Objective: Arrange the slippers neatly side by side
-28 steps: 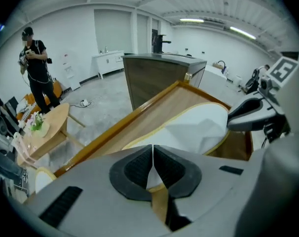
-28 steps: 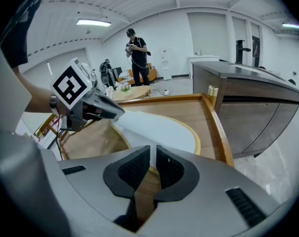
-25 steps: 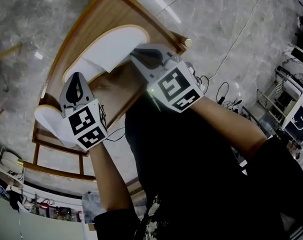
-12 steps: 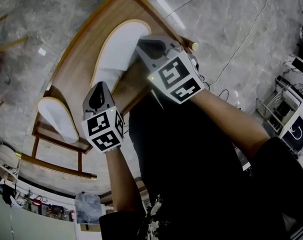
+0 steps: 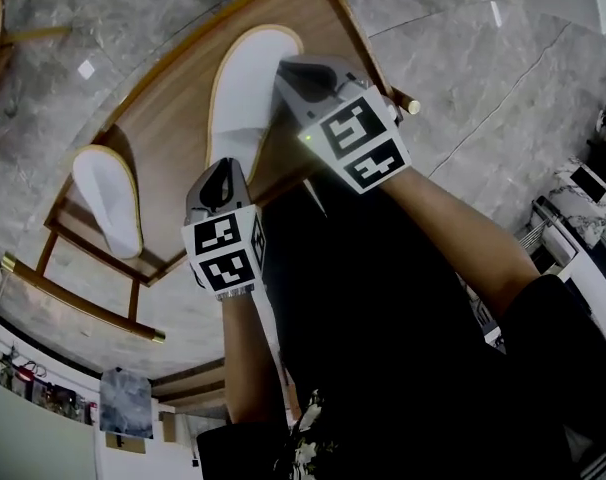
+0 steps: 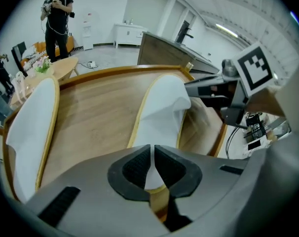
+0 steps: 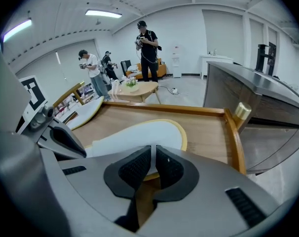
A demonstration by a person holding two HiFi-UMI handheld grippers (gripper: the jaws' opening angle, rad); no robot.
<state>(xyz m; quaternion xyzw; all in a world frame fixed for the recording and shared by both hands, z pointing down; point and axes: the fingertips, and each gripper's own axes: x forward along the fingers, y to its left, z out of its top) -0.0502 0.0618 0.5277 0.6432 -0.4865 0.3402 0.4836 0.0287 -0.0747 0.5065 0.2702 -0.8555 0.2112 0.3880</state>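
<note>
- Right tool [image 5: 285, 70]: clamped, apparently, on the upper of slipper A [image 5: 241, 88], on the worktop [image 5: 168, 128].
- Left tool [image 5: 221, 170]: jaws opening; slipper A's heel shows in the slit, unpressed.
- Slipper B [image 5: 108, 200]: at 8 o'clock of slipper A, well apart.

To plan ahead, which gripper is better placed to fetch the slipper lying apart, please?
Left, probably: the lone slipper lies nearer the left gripper, whose jaws are opening around the held slipper's heel; the right gripper clamps that slipper.
</note>
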